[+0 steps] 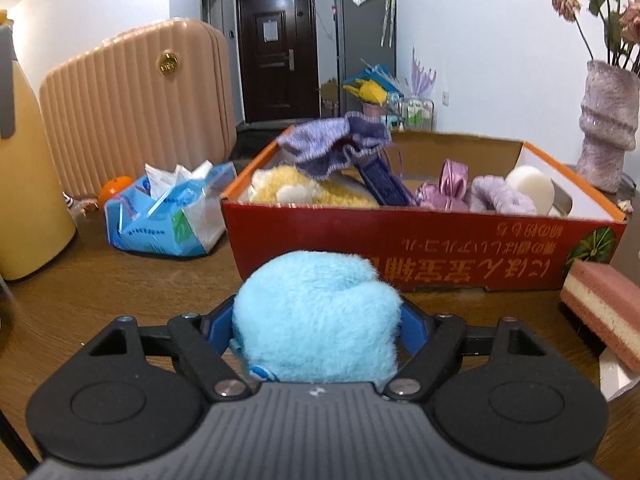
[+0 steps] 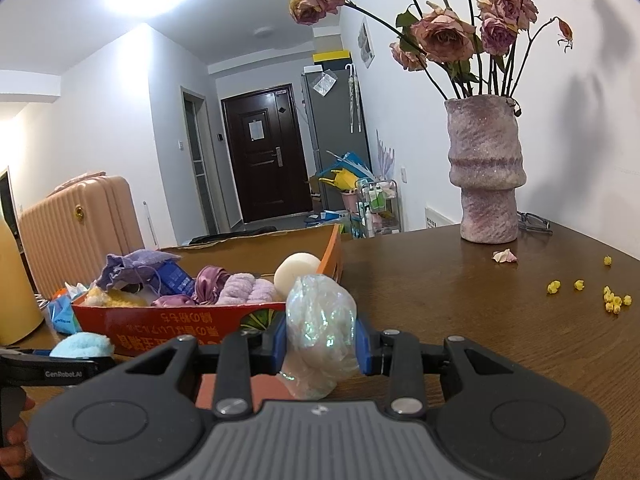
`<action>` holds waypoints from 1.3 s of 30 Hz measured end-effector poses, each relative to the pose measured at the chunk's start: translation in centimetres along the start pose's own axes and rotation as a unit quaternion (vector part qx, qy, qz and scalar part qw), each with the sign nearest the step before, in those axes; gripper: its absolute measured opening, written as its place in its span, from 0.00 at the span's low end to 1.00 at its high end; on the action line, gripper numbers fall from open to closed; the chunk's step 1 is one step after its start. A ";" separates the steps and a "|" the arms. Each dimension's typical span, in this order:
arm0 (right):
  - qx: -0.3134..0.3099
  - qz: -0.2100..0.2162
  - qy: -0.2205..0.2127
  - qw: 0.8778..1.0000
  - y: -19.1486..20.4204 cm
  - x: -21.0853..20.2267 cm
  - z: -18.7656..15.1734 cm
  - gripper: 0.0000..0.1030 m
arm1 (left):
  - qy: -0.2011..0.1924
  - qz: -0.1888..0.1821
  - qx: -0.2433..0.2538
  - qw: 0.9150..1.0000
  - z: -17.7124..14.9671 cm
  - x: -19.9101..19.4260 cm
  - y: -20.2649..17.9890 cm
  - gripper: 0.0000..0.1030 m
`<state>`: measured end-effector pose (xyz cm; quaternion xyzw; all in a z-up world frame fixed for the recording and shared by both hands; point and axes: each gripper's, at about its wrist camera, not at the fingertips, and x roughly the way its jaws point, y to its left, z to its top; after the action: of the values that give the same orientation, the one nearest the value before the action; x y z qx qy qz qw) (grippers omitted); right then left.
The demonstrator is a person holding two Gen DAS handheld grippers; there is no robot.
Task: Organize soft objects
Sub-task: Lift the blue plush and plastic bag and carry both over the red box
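Observation:
A fluffy light-blue plush (image 1: 316, 316) sits between the blue pads of my left gripper (image 1: 316, 322), which is shut on it just above the wooden table, in front of the red cardboard box (image 1: 400, 248). The box holds a yellow plush (image 1: 304, 192), a purple knit pouch (image 1: 336, 140), lilac scrunchies (image 1: 500, 196) and a white round sponge (image 1: 530, 188). In the right wrist view my right gripper (image 2: 322, 340) is shut on a crinkly iridescent bundle (image 2: 320, 316), near the box's (image 2: 168, 326) right end. The blue plush (image 2: 82, 345) shows at the lower left there.
A pink layered sponge (image 1: 604, 312) lies right of the box. A blue tissue pack (image 1: 172, 216), an orange (image 1: 116, 188), a yellow bottle (image 1: 24, 180) and a pink suitcase (image 1: 132, 104) stand left. A vase of dried roses (image 2: 486, 172), glasses (image 2: 534, 222) and yellow crumbs (image 2: 612, 300) are on the right.

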<state>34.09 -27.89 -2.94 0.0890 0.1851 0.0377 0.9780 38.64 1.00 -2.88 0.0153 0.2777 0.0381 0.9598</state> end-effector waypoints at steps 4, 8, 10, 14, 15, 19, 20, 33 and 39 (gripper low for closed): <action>-0.001 0.002 -0.003 1.000 0.1 -0.1 0.0 0.32 | -0.026 0.001 -0.006 1.000 0.1 -1.2 0.1 0.78; -0.003 0.004 -0.006 1.000 0.2 -0.2 0.0 0.32 | -0.048 0.001 -0.008 0.999 0.3 -2.1 0.0 0.78; -0.005 0.006 -0.007 1.000 0.2 -0.3 0.0 0.32 | -0.058 0.006 -0.007 0.998 0.4 -2.5 -0.2 0.78; -0.009 0.006 -0.011 1.000 0.4 -0.3 -0.1 0.32 | -0.080 0.011 -0.009 0.997 0.5 -3.5 -0.7 0.78; -0.011 0.007 -0.012 1.000 0.5 -0.3 -0.1 0.32 | -0.084 0.009 -0.012 0.996 0.6 -3.8 -0.8 0.78; -0.020 0.008 -0.020 1.000 1.0 -0.5 -0.1 0.32 | -0.095 0.005 -0.017 0.995 0.6 -4.6 -1.5 0.78; -0.024 0.008 -0.023 0.999 1.2 -0.5 -0.1 0.32 | -0.097 0.004 -0.018 0.995 0.6 -4.8 -1.7 0.78; -0.057 0.013 -0.057 0.997 2.4 -1.5 -0.2 0.32 | -0.110 0.004 -0.031 0.993 0.2 -6.6 -5.7 0.78; -0.062 0.023 -0.060 0.996 2.7 -1.7 -0.3 0.32 | -0.117 0.019 -0.040 0.992 0.0 -7.2 -6.6 0.78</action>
<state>32.28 -25.34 -2.11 0.0351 0.1208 0.0664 0.9898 33.04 -6.13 0.64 -0.0130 0.1615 0.0656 0.9846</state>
